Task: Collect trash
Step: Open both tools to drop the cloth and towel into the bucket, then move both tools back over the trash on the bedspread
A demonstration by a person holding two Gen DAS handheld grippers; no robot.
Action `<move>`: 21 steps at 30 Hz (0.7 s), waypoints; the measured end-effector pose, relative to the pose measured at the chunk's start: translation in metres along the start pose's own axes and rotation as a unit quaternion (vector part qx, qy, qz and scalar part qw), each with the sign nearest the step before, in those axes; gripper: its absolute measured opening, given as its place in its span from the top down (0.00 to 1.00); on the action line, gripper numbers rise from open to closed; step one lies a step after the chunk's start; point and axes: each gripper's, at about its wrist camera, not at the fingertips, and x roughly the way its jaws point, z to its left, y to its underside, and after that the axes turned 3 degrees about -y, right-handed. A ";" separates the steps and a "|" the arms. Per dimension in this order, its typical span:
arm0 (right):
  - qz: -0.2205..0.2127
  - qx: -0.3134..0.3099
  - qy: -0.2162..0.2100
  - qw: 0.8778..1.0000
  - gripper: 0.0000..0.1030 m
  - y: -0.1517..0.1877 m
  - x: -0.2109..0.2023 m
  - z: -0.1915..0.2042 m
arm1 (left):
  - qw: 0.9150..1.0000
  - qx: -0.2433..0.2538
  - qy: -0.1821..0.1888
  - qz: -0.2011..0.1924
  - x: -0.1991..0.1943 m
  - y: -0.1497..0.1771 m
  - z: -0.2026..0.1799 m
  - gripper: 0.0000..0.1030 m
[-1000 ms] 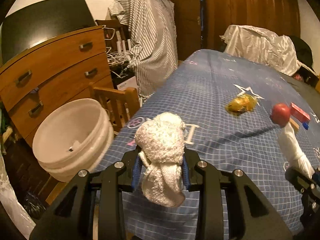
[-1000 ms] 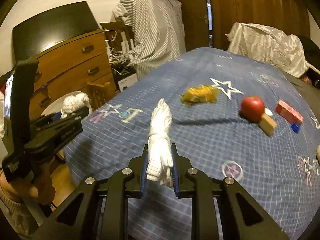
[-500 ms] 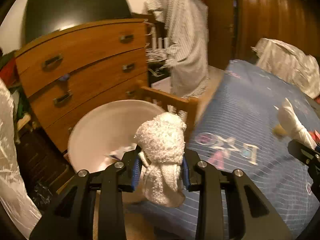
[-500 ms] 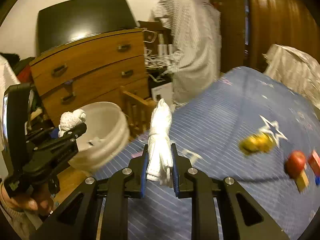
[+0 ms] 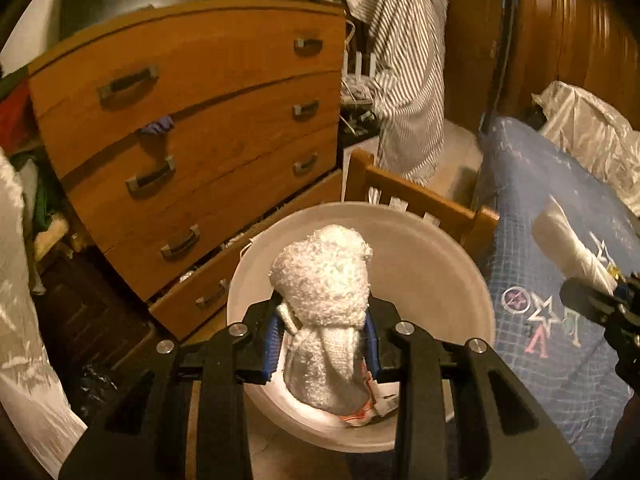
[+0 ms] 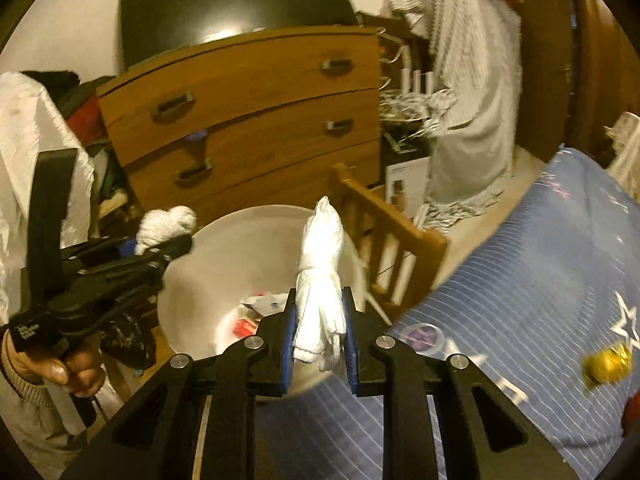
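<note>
My left gripper (image 5: 322, 340) is shut on a fluffy white knitted wad (image 5: 324, 280) and holds it over the mouth of a white bucket (image 5: 424, 264). It also shows in the right wrist view (image 6: 160, 240), over the bucket's left rim. My right gripper (image 6: 318, 336) is shut on a twisted white tissue (image 6: 322, 248), above the bucket's (image 6: 240, 240) near right edge. Paper scraps (image 6: 256, 312) lie in the bucket's bottom. A crumpled yellow wrapper (image 6: 606, 364) lies on the blue bedspread (image 6: 540, 280).
A wooden chest of drawers (image 5: 192, 128) stands behind the bucket. A wooden chair back (image 6: 384, 236) stands between bucket and bed. A striped shirt (image 5: 404, 68) hangs at the back. A shiny white bag (image 5: 588, 128) lies at the bed's far end.
Both grippers have swung left, away from the bed and towards the bucket. The left one now holds its wad over the bucket's opening. Both stay shut on their loads.
</note>
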 end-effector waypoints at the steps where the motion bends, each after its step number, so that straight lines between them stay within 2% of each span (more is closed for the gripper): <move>1: 0.005 -0.002 -0.003 1.000 0.79 -0.004 0.008 0.003 | 1.000 0.000 0.000 0.003 0.004 0.000 0.001 0.70; 7: 0.017 -0.001 -0.016 1.000 0.78 -0.023 0.043 0.012 | 0.999 0.001 0.025 0.021 0.032 -0.006 0.010 0.68; 8: 0.020 -0.003 -0.020 1.000 0.75 -0.026 0.049 0.013 | 0.999 0.001 0.027 0.026 0.038 -0.006 0.011 0.67; 9: 0.024 -0.004 -0.023 0.999 0.70 -0.027 0.055 0.012 | 0.999 -0.001 0.029 0.031 0.043 -0.006 0.011 0.64; 12: 0.022 0.003 -0.025 0.999 0.64 -0.027 0.063 0.008 | 0.999 -0.008 0.022 0.026 0.047 -0.004 0.012 0.43; 21: 0.013 0.017 -0.026 0.999 0.64 -0.015 0.056 -0.011 | 1.000 -0.007 0.015 0.022 0.042 -0.001 0.005 0.41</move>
